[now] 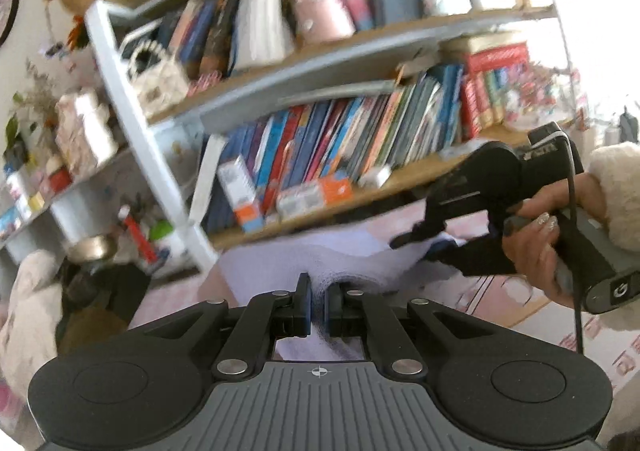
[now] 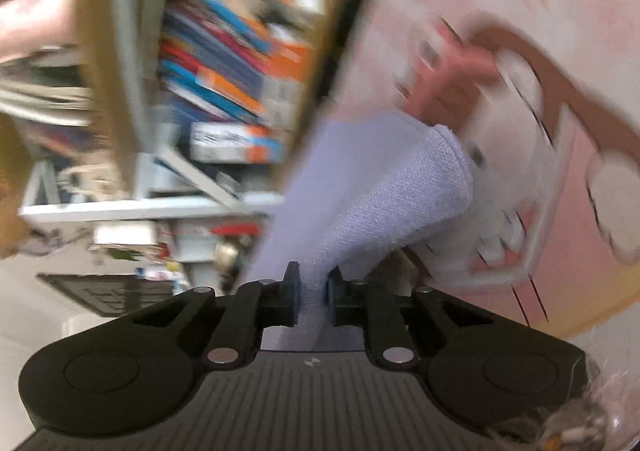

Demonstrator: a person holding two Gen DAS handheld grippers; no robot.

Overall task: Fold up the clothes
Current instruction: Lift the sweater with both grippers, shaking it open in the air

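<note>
A pale lilac knitted cloth [image 1: 320, 251] stretches between both grippers above a pink printed surface [image 1: 500, 291]. My left gripper [image 1: 318, 303] is shut on a bunched edge of the cloth, which fans out ahead of its pads. In the left wrist view the right gripper [image 1: 408, 237] comes in from the right, held by a hand [image 1: 536, 235] in a fluffy white sleeve, its tips at the cloth's far corner. In the right wrist view the right gripper [image 2: 312, 291] is shut on the lilac cloth [image 2: 384, 187], which rises from the pads in a thick fold.
A tall bookshelf [image 1: 320, 155] packed with books and boxes stands right behind the cloth. At the left are a low shelf with bottles and toys [image 1: 60, 179] and a plush shape [image 1: 24, 315]. The pink surface [image 2: 520, 131] carries a cartoon print.
</note>
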